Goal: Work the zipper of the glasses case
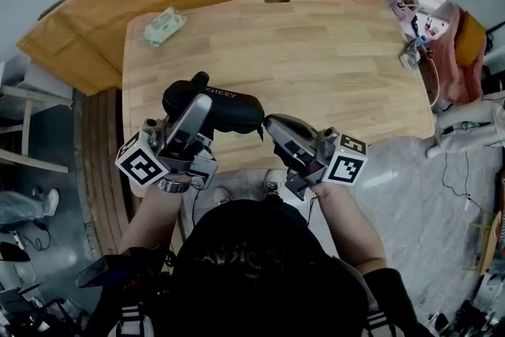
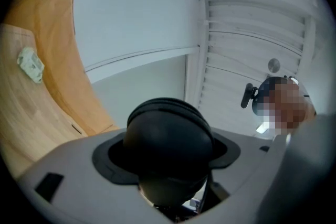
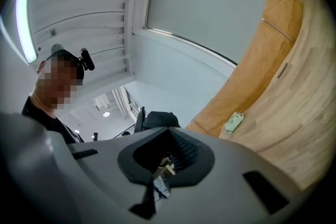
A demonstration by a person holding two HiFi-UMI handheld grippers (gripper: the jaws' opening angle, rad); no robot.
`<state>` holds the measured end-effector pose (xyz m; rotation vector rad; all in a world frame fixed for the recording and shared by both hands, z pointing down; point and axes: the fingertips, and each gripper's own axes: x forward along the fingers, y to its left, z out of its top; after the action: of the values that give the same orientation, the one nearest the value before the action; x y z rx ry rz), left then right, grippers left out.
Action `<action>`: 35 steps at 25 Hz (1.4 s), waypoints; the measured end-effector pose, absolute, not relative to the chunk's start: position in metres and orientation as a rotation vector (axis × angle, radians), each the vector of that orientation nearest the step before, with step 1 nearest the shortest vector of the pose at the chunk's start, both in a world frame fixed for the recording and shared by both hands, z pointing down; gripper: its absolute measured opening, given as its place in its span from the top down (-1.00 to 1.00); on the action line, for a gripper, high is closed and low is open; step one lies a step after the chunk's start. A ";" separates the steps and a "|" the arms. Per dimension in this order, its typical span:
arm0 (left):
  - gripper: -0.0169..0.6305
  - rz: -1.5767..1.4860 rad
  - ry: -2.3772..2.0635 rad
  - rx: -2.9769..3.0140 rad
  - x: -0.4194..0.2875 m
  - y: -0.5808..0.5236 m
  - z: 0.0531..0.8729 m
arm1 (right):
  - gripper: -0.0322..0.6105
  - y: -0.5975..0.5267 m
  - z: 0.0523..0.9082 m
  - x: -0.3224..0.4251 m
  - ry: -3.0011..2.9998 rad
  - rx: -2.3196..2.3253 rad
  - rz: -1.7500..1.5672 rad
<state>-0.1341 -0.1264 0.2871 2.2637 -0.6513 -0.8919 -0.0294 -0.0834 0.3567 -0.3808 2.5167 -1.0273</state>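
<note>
— Where's the case from where you sit?

— I've got the glasses case (image 1: 229,108) clamped in my left gripper (image 1: 199,100). Its rounded end fills the space between those jaws. The rest of it runs out to that gripper's right, lifted clear of the counter (image 1: 316,51). My right gripper (image 1: 274,124) meets the case's other end. Its jaws are pinched together on the small zipper pull (image 3: 166,167), which sits right at the fingertips.

— Count things for me.

— One case, one zipper pull, two grippers, and a marker cube (image 1: 142,162) on each. Beyond the left gripper, well apart from it, one pale green packet (image 1: 164,26) lies on the counter.

— And your arms?

— Both grippers point away from me, tipped a little upward, and they angle in toward each other at the case. My left forearm (image 1: 150,221) and right forearm (image 1: 347,225) come up from below, close to my body. Each cube sits on its gripper's outer side.
</note>
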 end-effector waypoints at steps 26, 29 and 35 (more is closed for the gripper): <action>-0.14 -0.550 -1.161 2.785 -0.112 -0.102 0.266 | 0.84 -0.078 0.357 -0.055 2.422 -0.346 -1.076; -0.14 -0.552 -1.170 2.791 -0.112 -0.102 0.264 | 0.84 -0.078 0.357 -0.060 2.397 -0.343 -1.081; -0.14 -0.555 -1.183 2.791 -0.111 -0.102 0.264 | 0.84 -0.081 0.358 -0.064 2.326 -0.331 -1.131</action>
<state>-0.1110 -0.1022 0.2636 2.7910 -1.1833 -0.5546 -0.0643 -0.0812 0.3581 -0.3314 2.3263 -1.1313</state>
